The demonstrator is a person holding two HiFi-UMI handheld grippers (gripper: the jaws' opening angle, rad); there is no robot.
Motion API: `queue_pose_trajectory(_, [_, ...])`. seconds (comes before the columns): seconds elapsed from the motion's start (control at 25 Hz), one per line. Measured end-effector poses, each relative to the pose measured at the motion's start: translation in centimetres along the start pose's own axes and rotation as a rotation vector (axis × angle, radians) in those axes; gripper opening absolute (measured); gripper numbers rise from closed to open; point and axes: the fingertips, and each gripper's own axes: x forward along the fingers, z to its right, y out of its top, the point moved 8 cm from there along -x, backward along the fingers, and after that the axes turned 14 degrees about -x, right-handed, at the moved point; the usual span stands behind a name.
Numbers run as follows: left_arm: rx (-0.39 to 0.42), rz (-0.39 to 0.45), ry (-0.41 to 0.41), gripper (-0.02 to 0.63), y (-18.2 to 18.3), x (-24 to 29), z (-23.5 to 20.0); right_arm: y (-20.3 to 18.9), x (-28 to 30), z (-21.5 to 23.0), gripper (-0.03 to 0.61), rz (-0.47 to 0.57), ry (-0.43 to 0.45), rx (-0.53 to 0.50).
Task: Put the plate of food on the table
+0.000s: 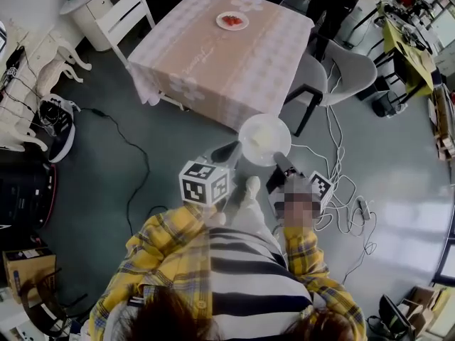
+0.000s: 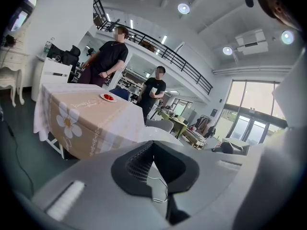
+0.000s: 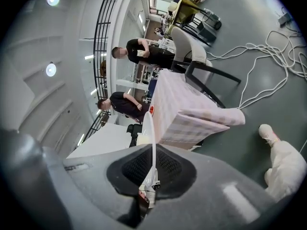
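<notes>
Plate (image 1: 264, 139) of pale food held in the air over the floor (image 1: 106, 183), just short of the near edge of the cloth-covered surface (image 1: 213, 62). Fingers of the left gripper (image 1: 231, 150) and the right gripper (image 1: 280, 161) are closed on its opposite rims. A second plate (image 1: 232, 20) with red food lies on the surface's far side.

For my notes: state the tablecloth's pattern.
Beige-and-white checked tablecloth with daisy prints; clearest in the left gripper view.

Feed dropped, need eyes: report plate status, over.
Left gripper, right gripper shut on plate rim. Plate short of table. Cables on floor at right.
</notes>
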Motion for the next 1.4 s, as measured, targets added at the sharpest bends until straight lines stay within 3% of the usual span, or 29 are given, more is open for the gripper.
queue_pose_trajectory(0.52, [-0.05,0.07,0.079,0.003,5.9,11.9,0.9,12.1,8.8,2.0,0.005,-0.125,0.042,-0.03])
queue_pose_trajectory(0.84, [-0.073,0.114,0.126,0.003,7.9,17.6,1.0,17.5,13.1,3.5,0.005,-0.197,0.064,-0.059])
queue_pose_trajectory(1.4, [-0.115,0.143,0.191,0.003,10.5,21.6,-1.2,21.2,20.1,4.5,0.005,-0.269,0.067,-0.072])
